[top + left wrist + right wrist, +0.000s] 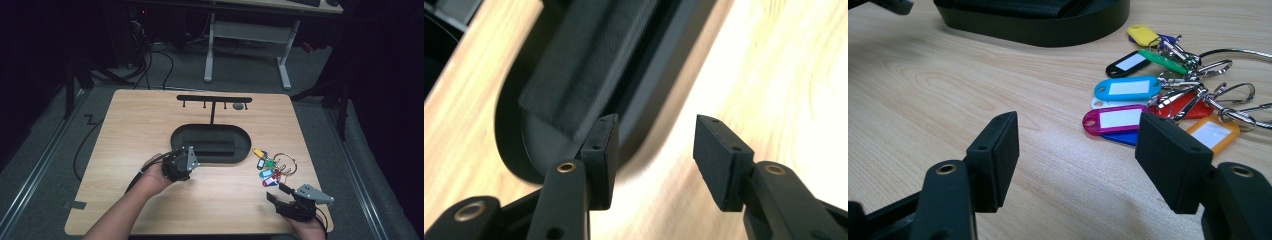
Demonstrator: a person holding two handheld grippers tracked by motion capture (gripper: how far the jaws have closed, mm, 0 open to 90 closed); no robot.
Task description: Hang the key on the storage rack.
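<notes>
High view: wooden table [125, 165] with a black oval tray [180, 140] mid-table, a hook rack [214, 99] standing up from its far side. Bunch of keys with coloured tags [272, 167] lying flat on the table just right of the tray, not in it, not on any hook. Left hand-held gripper [187, 161] parked at the tray's near-left rim, tips hard to make out from up here. Right hand-held gripper [278, 193] near the front-right edge, pointing at the keys, close but not touching.

Left gripper view: left hand-held gripper [656, 145] spread, nothing between the pads, one pad over the tray rim [659, 95] and the other over bare wood. Dark folded thing [584, 70] lying inside the tray, probably fabric or a wallet, can't tell.

Right gripper view: right hand-held gripper [1080, 155] spread wide too, empty, lined up on the purple tag [1115, 119] with the blue [1128, 88], orange [1210, 133] and yellow [1143, 35] ones fanned behind, metal rings [1223, 100] tangled on the right.

Guessing the keys are meant for the rack or tray. Risks from here: pinching a single flat tag could just slide it along the wood or let the whole bunch swing and slip out once lifted, since the weight hangs on the rings. Grabbing low might jam a pad into the table. Also, left one sitting that close to the rim could nudge the tray and wobble the rack
</notes>
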